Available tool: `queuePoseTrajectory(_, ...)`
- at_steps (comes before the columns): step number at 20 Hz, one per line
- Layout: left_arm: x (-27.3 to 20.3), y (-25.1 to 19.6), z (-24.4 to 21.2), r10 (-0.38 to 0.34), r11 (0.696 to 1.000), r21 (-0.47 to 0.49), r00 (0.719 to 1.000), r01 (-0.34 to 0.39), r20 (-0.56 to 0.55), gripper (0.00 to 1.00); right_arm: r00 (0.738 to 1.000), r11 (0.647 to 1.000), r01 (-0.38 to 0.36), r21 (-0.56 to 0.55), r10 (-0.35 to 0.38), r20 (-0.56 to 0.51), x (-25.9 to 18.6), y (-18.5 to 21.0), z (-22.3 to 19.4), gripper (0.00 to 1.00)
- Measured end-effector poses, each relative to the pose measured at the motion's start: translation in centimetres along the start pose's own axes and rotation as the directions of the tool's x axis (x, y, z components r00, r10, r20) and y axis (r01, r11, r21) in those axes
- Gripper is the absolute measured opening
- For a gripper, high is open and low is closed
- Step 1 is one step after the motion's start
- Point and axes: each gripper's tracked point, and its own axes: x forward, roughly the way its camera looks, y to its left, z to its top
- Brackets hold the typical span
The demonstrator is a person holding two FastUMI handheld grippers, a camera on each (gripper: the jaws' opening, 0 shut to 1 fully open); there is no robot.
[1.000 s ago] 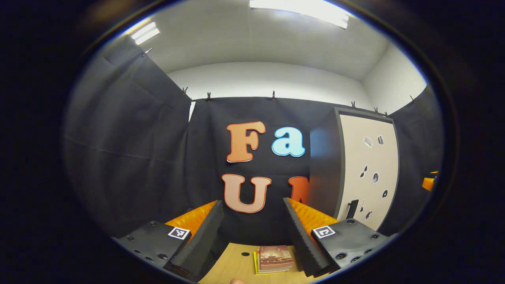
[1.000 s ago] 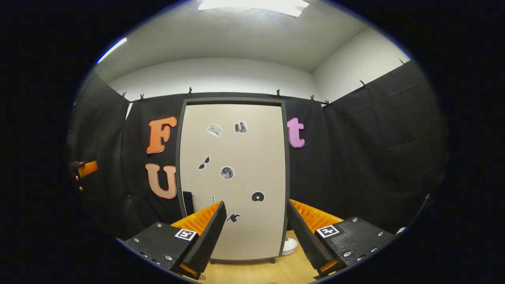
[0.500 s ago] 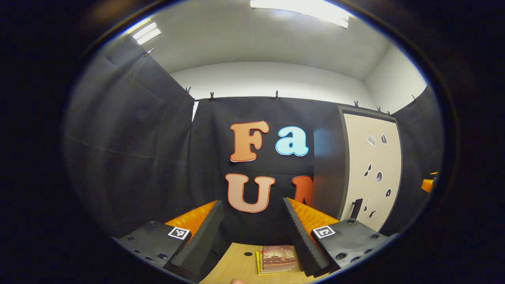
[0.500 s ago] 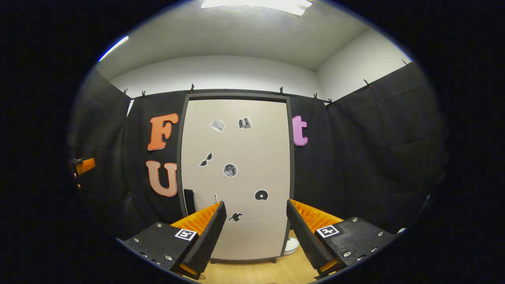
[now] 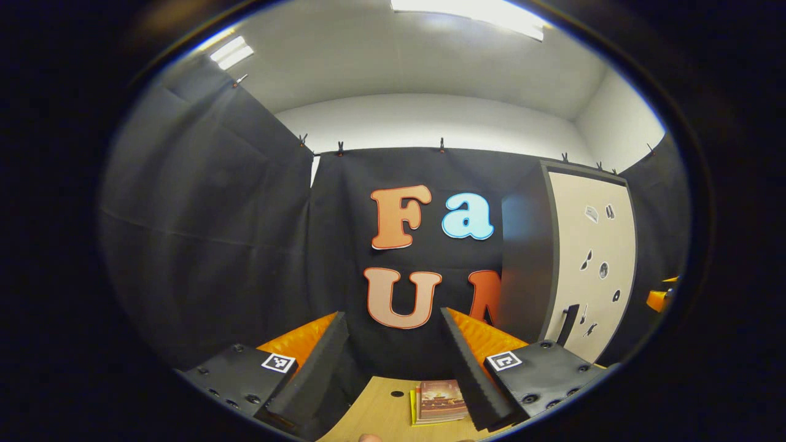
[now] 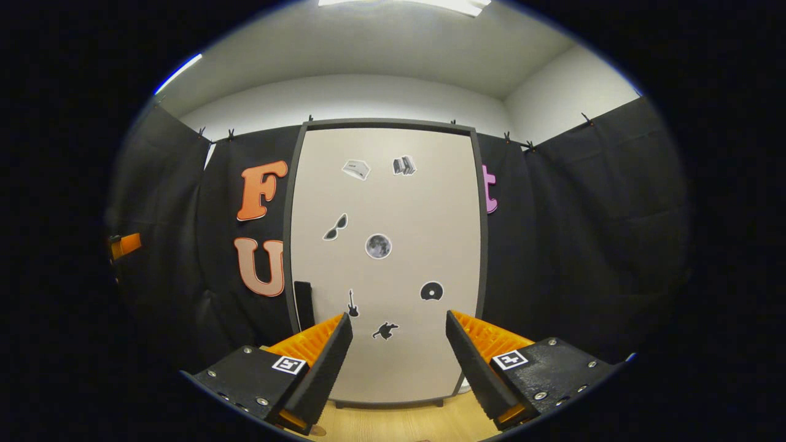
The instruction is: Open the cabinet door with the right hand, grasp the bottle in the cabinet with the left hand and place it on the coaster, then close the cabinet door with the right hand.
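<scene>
The cabinet door (image 6: pixel 384 258) stands shut, flush in its dark frame, so the bottle cannot be seen and no coaster can be made out for certain; a closed door fits two stages alike, one with the bottle waiting inside and the door yet to be pulled, the other with the bottle set down somewhere out of sight and the door pushed to again; the pictures do not settle which. The door's dark handle (image 6: pixel 303 305) sits low on its left edge, a little above and to the left of the right gripper (image 6: pixel 399 362), whose fingers are spread wide with nothing between them and point straight at the lower part of the door, apart from it and not touching; a strip of pale worktop (image 6: pixel 393 423) shows beneath them. In the left gripper view the same cabinet (image 5: pixel 589 258) stands off to the right, seen at an angle, well apart from the left gripper (image 5: pixel 396 368); its fingers are likewise released and hold nothing, aimed at the booth's black wall; below them lies a small stack of books (image 5: pixel 439 402) on the worktop, just beside the right-hand finger.
</scene>
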Motion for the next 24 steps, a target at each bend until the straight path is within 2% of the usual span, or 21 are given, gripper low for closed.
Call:
queuePoseTrajectory(2, 0.0, 0.8, -0.3, 0.021, 1.0, 0.008, 1.0, -0.021, -0.005, 0.97, 1.0, 1.0, -0.016, -0.007, 0.016, -0.015, 1.2, 1.2, -1.3, 0.95)
queuePoseTrajectory(3, -0.1, 1.3, -0.4, 0.034, 0.999, 0.015, 0.999, -0.034, -0.009, 0.94, 0.999, 0.999, -0.033, -0.007, 0.032, -0.03, 1.9, 2.1, -2.1, 0.95)
queuePoseTrajectory(4, -0.2, 1.7, -0.5, 0.045, 0.999, 0.022, 0.999, -0.044, -0.011, 0.97, 0.998, 0.999, -0.052, -0.002, 0.052, -0.043, 2.4, 3.0, -2.7, 0.94)
queuePoseTrajectory(13, -1.0, 5.5, -1.1, 0.132, 0.989, 0.064, 0.991, -0.13, -0.017, 0.97, 0.978, 0.985, -0.169, 0.017, 0.17, -0.12, 8.8, 11.4, -7.3, 0.95)
queuePoseTrajectory(16, -1.4, 6.9, -1.3, 0.162, 0.984, 0.075, 0.987, -0.16, -0.02, 0.97, 0.975, 0.984, -0.175, 0.026, 0.177, -0.133, 10.8, 13.2, -8.2, 0.95)
queuePoseTrajectory(17, -1.4, 7.3, -1.4, 0.171, 0.983, 0.078, 0.985, -0.169, -0.023, 0.94, 0.975, 0.984, -0.174, 0.03, 0.177, -0.136, 11.5, 13.6, -8.4, 0.95)
queuePoseTrajectory(18, -1.5, 7.8, -1.7, 0.18, 0.981, 0.082, 0.983, -0.177, -0.026, 0.97, 0.974, 0.984, -0.175, 0.036, 0.178, -0.137, 12.1, 14.0, -8.6, 0.95)
queuePoseTrajectory(19, -1.5, 8.3, -1.8, 0.188, 0.979, 0.085, 0.982, -0.185, -0.029, 0.94, 0.974, 0.984, -0.172, 0.043, 0.177, -0.14, 12.7, 14.3, -8.7, 0.95)
queuePoseTrajectory(21, -1.8, 9.1, -1.8, 0.21, 0.974, 0.095, 0.977, -0.206, -0.029, 0.97, 0.976, 0.986, -0.163, 0.048, 0.168, -0.139, 14.0, 14.6, -8.9, 0.94)
queuePoseTrajectory(24, -2.3, 10.4, -1.6, 0.239, 0.965, 0.11, 0.971, -0.236, -0.014, 0.97, 0.978, 0.987, -0.155, 0.05, 0.16, -0.132, 15.2, 15.1, -9.0, 0.86)
